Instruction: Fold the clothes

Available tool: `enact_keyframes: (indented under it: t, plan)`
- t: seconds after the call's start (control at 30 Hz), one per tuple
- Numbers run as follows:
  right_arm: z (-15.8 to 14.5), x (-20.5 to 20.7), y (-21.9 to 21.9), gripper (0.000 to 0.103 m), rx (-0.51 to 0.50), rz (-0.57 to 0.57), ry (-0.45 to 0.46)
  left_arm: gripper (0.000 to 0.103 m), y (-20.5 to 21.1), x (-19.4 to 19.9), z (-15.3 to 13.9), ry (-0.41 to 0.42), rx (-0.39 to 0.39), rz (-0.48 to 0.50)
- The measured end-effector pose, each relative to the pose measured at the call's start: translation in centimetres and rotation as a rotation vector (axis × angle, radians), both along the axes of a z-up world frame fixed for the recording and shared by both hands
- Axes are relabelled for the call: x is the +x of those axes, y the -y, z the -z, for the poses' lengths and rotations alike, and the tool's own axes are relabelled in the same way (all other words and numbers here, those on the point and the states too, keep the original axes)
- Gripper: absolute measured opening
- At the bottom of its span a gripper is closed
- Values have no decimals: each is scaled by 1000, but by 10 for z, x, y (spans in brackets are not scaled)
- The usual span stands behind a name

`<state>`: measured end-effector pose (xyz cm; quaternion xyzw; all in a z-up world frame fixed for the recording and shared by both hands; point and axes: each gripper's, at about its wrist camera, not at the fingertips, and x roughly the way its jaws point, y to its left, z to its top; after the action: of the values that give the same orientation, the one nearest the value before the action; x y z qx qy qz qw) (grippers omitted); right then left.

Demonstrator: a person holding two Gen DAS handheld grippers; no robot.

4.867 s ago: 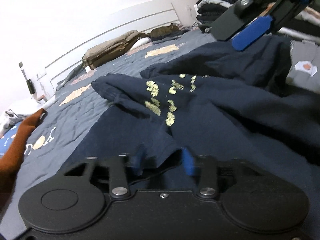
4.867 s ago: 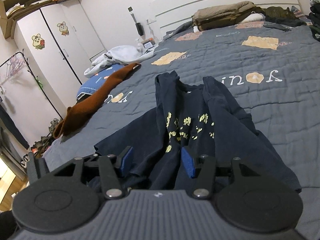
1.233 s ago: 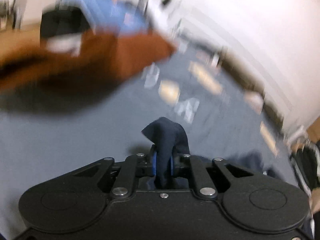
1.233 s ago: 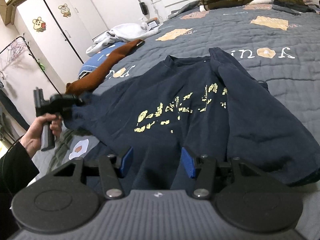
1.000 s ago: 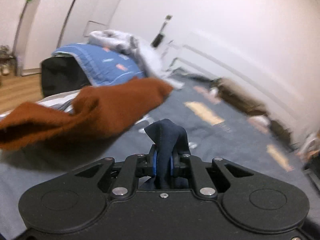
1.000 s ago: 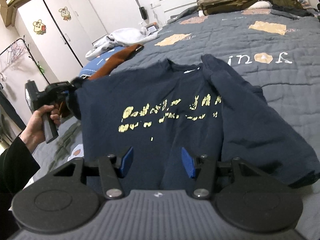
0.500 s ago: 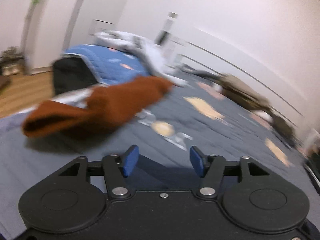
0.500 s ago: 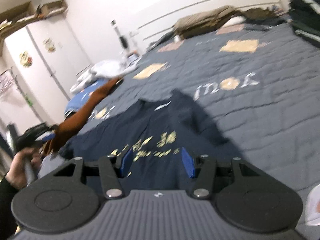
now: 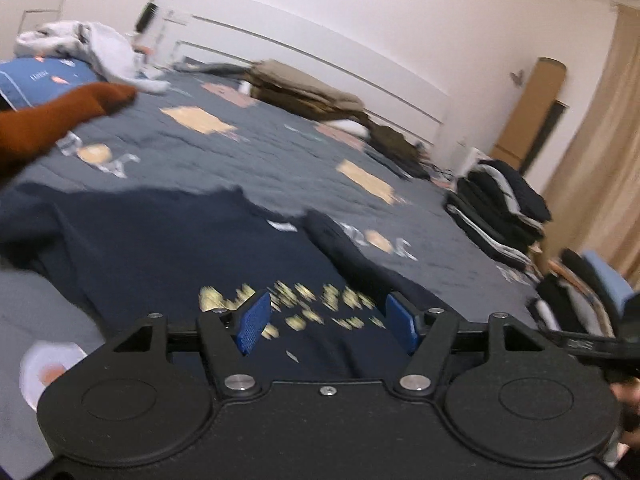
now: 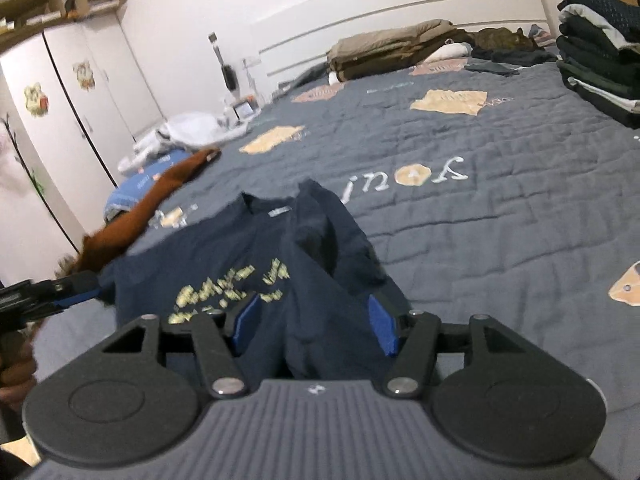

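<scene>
A navy T-shirt [image 9: 160,248] with a yellow print [image 9: 304,300] lies spread on the grey-blue quilted bed [image 9: 280,160], collar towards the headboard. My left gripper [image 9: 328,324] hovers over its printed chest. The jaws are opening, and no cloth is pinched between the blue pads. In the right wrist view the same T-shirt [image 10: 224,256] has its right side folded over the body. My right gripper [image 10: 313,326] sits low over that fold. Its jaws are opening too; cloth lies between the pads, but they do not press on it. The left gripper [image 10: 74,290] shows at the left edge, in a hand.
A rust-brown garment [image 10: 132,220] lies left of the shirt, with white clothes and a blue quilt [image 9: 80,48] beyond it. Folded dark clothes are stacked at the right [image 10: 596,52]. Khaki and olive piles [image 10: 392,48] sit by the headboard. A white wardrobe [image 10: 80,100] stands on the left.
My left gripper let go of the navy cloth it pinched, opened and swung right over the shirt. The shirt, held up and stretched before, now lies on the bed. The right jaws widened slightly.
</scene>
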<state>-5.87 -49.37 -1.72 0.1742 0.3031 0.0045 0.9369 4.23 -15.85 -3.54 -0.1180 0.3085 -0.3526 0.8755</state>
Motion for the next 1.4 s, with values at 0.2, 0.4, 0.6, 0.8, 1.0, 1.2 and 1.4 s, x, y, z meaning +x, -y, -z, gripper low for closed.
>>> enact_keyframes:
  t: [0.2,0.4,0.6,0.8,1.0,1.2,1.4]
  plan:
    - [21,-1,1,59,-58,-13,-79,64,31,-15,13,-9,23,101]
    - [37,5,3,51,-52,-15,-118,64,43,-17,18,-22,32,125]
    - [31,5,22,4,40,102,-46,64,40,-12,24,-49,23,125]
    - [1,2,61,4,55,246,82,64,41,-8,23,-51,11,124]
    - [-6,27,105,4,-11,345,80,64,44,-9,22,-40,9,150]
    - [-9,65,153,4,-86,450,62,64,42,-5,21,-36,2,138]
    - [22,107,185,9,-148,450,-111,64,41,0,23,-49,9,132]
